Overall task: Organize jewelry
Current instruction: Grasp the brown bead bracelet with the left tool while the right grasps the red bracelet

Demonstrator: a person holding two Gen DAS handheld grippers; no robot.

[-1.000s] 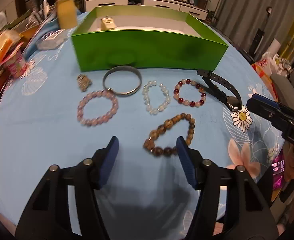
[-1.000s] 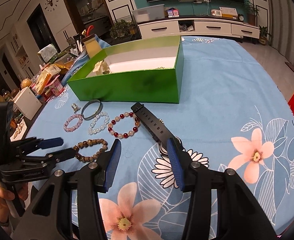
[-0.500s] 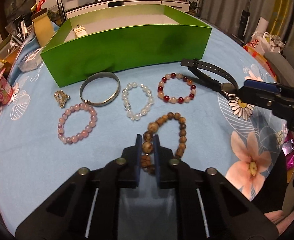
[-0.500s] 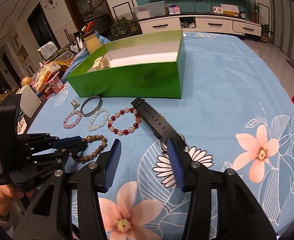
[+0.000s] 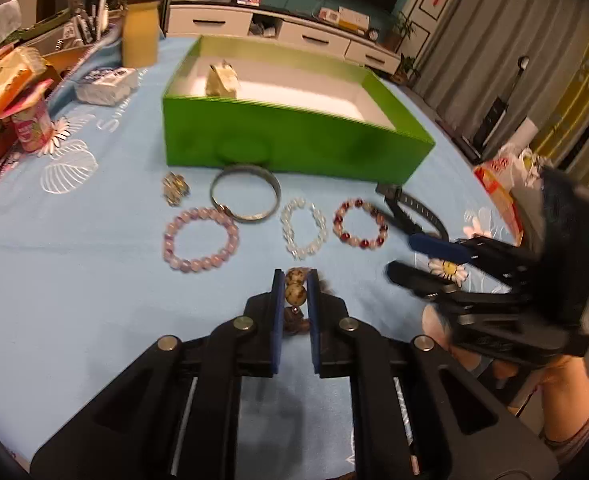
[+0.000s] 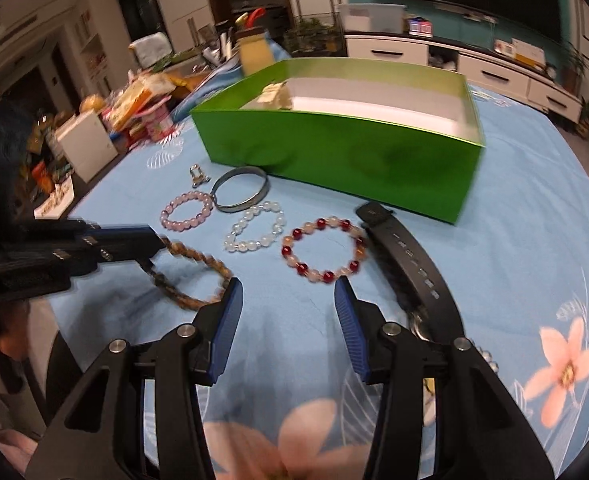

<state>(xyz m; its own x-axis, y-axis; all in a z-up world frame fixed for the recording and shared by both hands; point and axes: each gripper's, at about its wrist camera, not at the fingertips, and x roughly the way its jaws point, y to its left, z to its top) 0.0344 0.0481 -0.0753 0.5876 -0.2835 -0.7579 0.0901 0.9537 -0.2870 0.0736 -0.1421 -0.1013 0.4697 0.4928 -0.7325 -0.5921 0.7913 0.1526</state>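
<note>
My left gripper point(image 5: 294, 280) is shut on the brown bead bracelet point(image 5: 295, 293), which hangs from it just above the cloth in the right wrist view point(image 6: 190, 270). My right gripper point(image 6: 288, 294) is open and empty, near the red-and-white bracelet point(image 6: 321, 249) and beside the black watch point(image 6: 408, 254). On the cloth lie a pink bracelet point(image 5: 201, 238), a silver bangle point(image 5: 245, 193), a clear bracelet point(image 5: 304, 227), the red-and-white bracelet point(image 5: 360, 222) and a small charm point(image 5: 175, 188). The open green box point(image 5: 290, 136) stands behind them.
A blue floral cloth point(image 5: 74, 280) covers the table. Snack packs and a pink cup point(image 5: 30, 126) crowd the left edge. A yellow container point(image 5: 140, 38) and a white packet point(image 5: 106, 84) sit left of the box. A small white item point(image 5: 221, 78) lies inside the box.
My left gripper, shut on the brown bracelet, has lifted it off the cloth. My right gripper has swung left from the watch towards the red-and-white bracelet, still open.
</note>
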